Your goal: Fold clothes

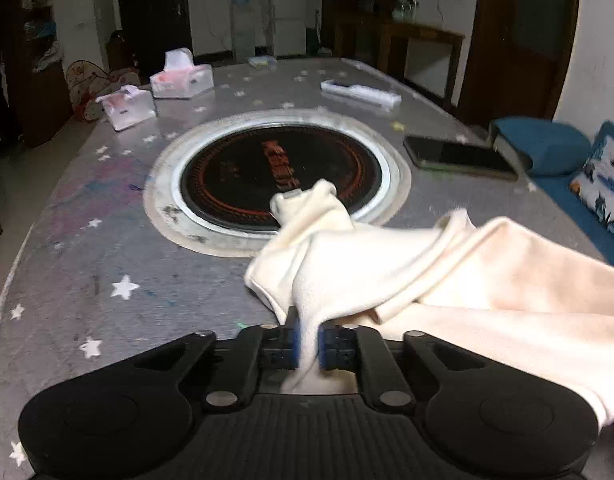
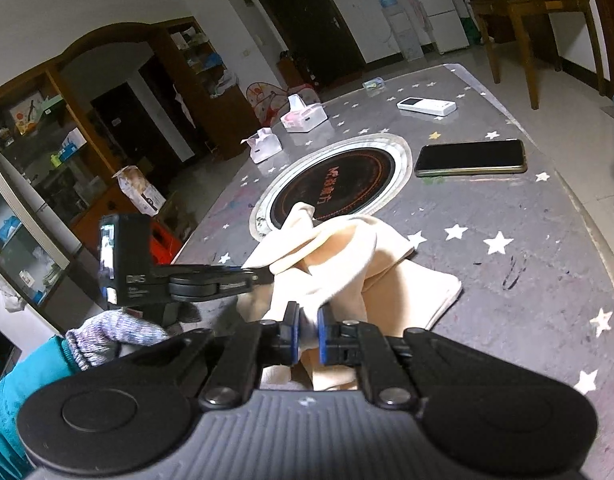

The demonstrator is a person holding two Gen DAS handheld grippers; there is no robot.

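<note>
Cream-coloured soft cloth garment (image 1: 447, 276) is bunched on the grey star-patterned table (image 1: 107, 248), beside the round black hob (image 1: 283, 176). Folds of it are pinched by the closed left gripper (image 1: 308, 345) and right gripper (image 2: 305, 334). A fold seems under way; next, spreading and flattening is called for.

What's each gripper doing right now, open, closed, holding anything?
Left gripper: closed on the cream garment.
Right gripper: closed on the same cream garment.

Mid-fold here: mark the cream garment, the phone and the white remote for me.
cream garment (image 2: 387, 284): right wrist view, bunched fabric middle.
phone (image 2: 471, 158): right wrist view, centre of dark screen.
white remote (image 1: 361, 92): left wrist view, middle of its body.
</note>
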